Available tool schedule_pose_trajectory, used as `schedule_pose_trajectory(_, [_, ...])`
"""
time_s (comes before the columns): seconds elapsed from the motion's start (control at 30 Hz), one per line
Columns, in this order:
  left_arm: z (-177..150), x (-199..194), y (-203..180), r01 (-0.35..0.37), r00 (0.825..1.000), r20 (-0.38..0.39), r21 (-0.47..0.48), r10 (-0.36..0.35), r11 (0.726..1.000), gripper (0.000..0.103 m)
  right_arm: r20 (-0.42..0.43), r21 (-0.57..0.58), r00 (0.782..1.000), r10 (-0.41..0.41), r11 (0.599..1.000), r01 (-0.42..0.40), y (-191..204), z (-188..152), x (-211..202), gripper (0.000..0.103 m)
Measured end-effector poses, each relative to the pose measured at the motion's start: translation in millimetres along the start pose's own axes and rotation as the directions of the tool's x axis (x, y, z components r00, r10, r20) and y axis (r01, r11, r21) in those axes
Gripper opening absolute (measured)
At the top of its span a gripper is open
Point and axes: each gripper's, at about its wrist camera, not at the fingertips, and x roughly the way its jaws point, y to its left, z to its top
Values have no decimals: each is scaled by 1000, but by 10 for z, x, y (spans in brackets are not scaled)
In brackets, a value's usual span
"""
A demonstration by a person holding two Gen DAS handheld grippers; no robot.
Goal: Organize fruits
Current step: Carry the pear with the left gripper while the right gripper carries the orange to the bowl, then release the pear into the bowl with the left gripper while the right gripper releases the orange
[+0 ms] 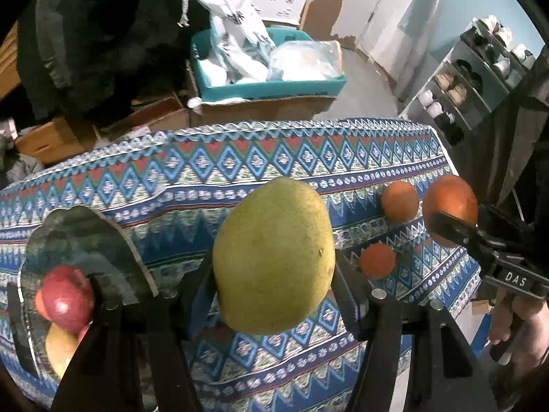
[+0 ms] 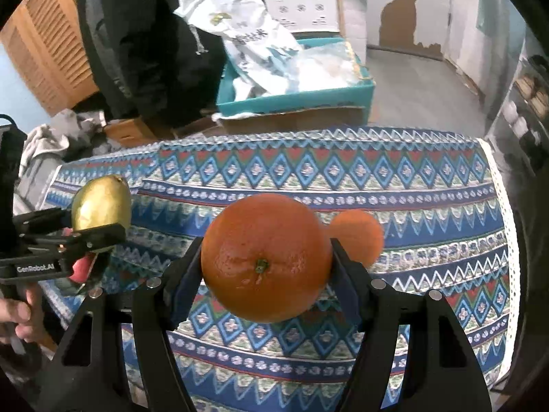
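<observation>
Both tongs are loaded and up off the surface: left tongs clamp a smooth green mango, right tongs a dimpled orange. Apples sit in a glass bowl, near left; two small oranges wait on the woven cloth.

One green mango, three oranges, one red apple at eight o'clock, two grippers.

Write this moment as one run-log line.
left gripper: shut on yellow-green mango | right gripper: shut on large round orange | both clear of patterned tablecloth
</observation>
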Motion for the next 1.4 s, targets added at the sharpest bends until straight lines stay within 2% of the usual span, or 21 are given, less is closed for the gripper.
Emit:
schedule_pose_trajectory(0.53, [-281,-347,674,-51,998,37,-124,56,991,64,0,-99,995,96,990,-95,792,192,79,70])
schedule_pose_trajectory(0.7, [-359,-330,893,-68,997,35,-156,74,985,64,-15,-125,993,117,985,-118,1041,227,167,70])
schedule_pose_trajectory(0.9, [-512,-125,1196,-77,997,-20,-226,74,971,64,-41,-155,990,136,978,-141,1319,254,290,70])
schedule_pose_trajectory(1.17, [-584,56,1312,-77,996,-61,-263,63,962,63,-73,-184,987,144,971,-155,1562,280,437,70])
schedule_pose_trajectory(1.3, [-529,4,1331,-41,999,-33,-277,33,960,61,-84,-188,986,147,969,-161,1644,297,490,70])
schedule_pose_trajectory(1.4, [-473,-100,1352,-47,999,-7,-273,47,961,61,-92,-190,985,148,968,-164,1694,317,526,70])
